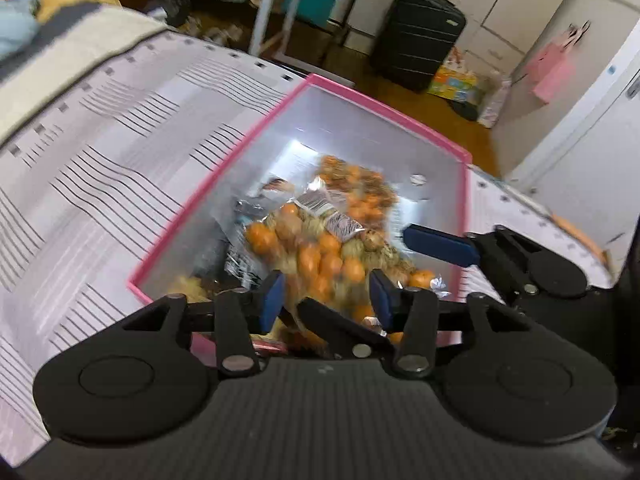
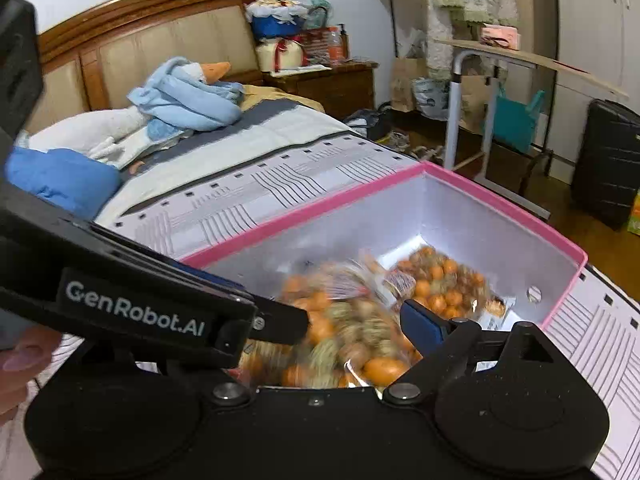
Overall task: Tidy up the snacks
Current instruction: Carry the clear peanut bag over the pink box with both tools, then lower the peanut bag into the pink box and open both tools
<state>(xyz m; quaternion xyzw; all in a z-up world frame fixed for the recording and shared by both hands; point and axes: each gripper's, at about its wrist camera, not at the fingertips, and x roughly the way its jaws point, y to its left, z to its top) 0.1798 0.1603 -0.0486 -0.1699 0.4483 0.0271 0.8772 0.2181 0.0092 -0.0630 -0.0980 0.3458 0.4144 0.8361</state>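
A pink-rimmed box (image 1: pixel 400 108) with white inner walls stands on a patterned mat; it also shows in the right wrist view (image 2: pixel 480 196). Inside lie clear snack bags of orange and brown pieces: a near bag (image 1: pixel 316 252) (image 2: pixel 344 336), blurred, and a far bag (image 1: pixel 360 188) (image 2: pixel 440 280). My left gripper (image 1: pixel 326 294) is open over the box's near end, just above the near bag, touching nothing that I can see. My right gripper (image 2: pixel 352 320) is open at the box's near edge; one of its blue pads (image 1: pixel 438 242) shows in the left wrist view.
The patterned mat (image 1: pixel 100 168) covers a bed with a goose plush (image 2: pixel 172 96) and headboard. Beyond the bed are a black suitcase (image 1: pixel 416 40), a white-legged folding table (image 2: pixel 520 56), a nightstand and floor clutter.
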